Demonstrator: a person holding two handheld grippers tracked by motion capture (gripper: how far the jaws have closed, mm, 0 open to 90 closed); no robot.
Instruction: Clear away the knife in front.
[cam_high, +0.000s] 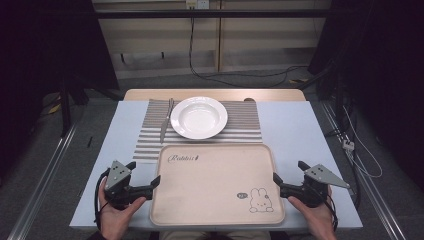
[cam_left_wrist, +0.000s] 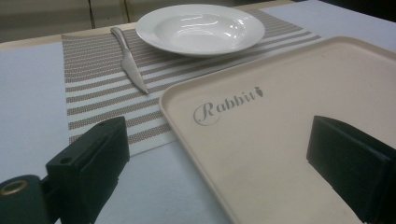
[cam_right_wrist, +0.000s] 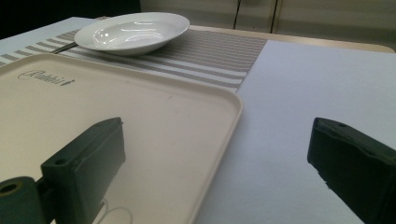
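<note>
High view: beige tray (cam_high: 215, 185) with a printed rabbit and script lettering, lying flat at lower centre of the frame, its near edge close to the near edge of the pale blue table (cam_high: 292, 130). Left gripper (cam_high: 146, 181) at lower left, jaws spread, straddling the tray's left rim without pinching it; right gripper (cam_high: 287, 176) at lower right, jaws likewise spread, astride the tray's right rim. Both are held in a person's hands entering from the bottom edge. Striped placemat (cam_high: 240, 127) at upper centre, its near edge just under or touching the tray's far rim. White plate (cam_high: 199, 117) on the mat, empty, near the tray's far rim but apart from it. Knife (cam_high: 165, 122) on the mat just left of the plate, lying lengthwise away from the viewer. Open tabletop to the left and right of mat and tray, widest at upper right. Left gripper view: one jaw over bare table at lower left, the other over the tray's inside at lower right, rim between them. Right gripper view: one jaw above the tray's floor at lower left, the other over bare table at lower right. Beyond the table: a wooden strip along its far edge, grey floor, cables, dark frame posts.
</note>
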